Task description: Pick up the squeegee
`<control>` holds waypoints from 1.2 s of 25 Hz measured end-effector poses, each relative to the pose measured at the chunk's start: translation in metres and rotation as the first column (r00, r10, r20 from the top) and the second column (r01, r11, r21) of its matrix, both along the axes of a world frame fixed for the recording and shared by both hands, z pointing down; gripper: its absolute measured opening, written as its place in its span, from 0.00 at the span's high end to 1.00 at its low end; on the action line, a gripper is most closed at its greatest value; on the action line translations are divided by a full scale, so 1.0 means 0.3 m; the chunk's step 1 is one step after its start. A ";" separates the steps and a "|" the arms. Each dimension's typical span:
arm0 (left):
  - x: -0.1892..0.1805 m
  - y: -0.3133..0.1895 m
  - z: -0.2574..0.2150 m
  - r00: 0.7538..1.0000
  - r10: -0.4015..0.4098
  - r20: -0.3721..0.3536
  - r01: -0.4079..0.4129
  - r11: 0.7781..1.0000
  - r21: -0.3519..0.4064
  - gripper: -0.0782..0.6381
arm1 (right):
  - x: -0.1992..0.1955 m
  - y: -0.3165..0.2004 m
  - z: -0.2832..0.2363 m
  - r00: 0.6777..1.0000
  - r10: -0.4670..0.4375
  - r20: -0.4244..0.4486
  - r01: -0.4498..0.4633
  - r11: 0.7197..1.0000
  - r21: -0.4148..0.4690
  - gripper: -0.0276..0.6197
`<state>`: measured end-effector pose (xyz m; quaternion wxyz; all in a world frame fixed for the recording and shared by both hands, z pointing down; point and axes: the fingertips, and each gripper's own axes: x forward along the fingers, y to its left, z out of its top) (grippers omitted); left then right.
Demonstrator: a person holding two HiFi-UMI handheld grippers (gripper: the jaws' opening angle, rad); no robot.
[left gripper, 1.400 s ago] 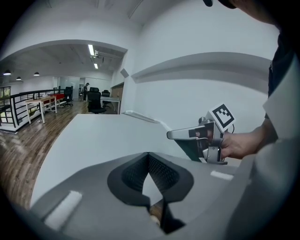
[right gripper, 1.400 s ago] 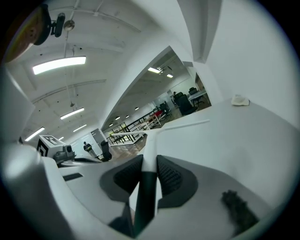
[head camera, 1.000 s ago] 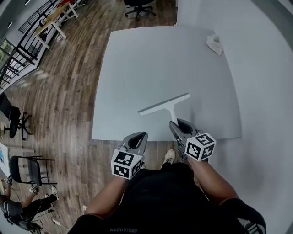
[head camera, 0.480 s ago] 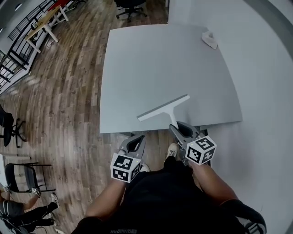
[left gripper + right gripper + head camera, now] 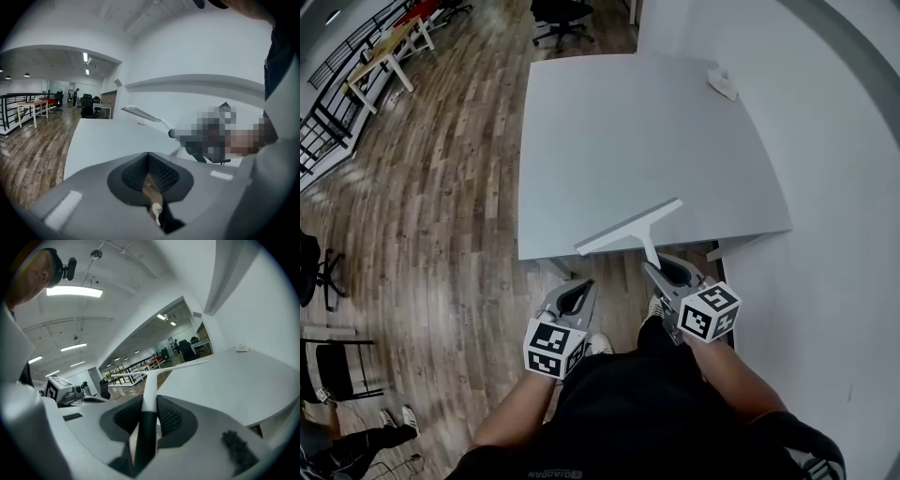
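Observation:
The squeegee (image 5: 628, 227) is white with a long straight blade and a dark-ended handle. It hangs in the air over the near edge of the pale grey table (image 5: 628, 141). My right gripper (image 5: 650, 266) is shut on its handle, and in the right gripper view the handle (image 5: 149, 394) runs up between the ribbed pads to the blade. My left gripper (image 5: 587, 283) hangs over the wooden floor left of the right one, shut with nothing in it. In the left gripper view the squeegee (image 5: 145, 115) shows ahead to the right, above the table.
A crumpled white cloth (image 5: 724, 84) lies at the table's far right corner. A white wall (image 5: 834, 187) runs along the right side. Wooden floor (image 5: 441, 234) spreads to the left, with office chairs (image 5: 558, 11) and desks beyond. My shoe (image 5: 602, 345) shows between the grippers.
Both grippers have drawn back from the table towards my body, the squeegee going with the right one. The table's near edge now lies farther from me.

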<state>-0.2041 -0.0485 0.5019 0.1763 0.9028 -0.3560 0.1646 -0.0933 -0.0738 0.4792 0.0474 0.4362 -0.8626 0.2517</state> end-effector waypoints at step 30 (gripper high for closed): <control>0.504 0.175 -0.084 0.999 -0.026 -0.031 0.026 0.999 0.020 0.88 | 0.524 0.240 -0.095 1.000 0.012 0.016 -0.013 0.999 0.050 0.81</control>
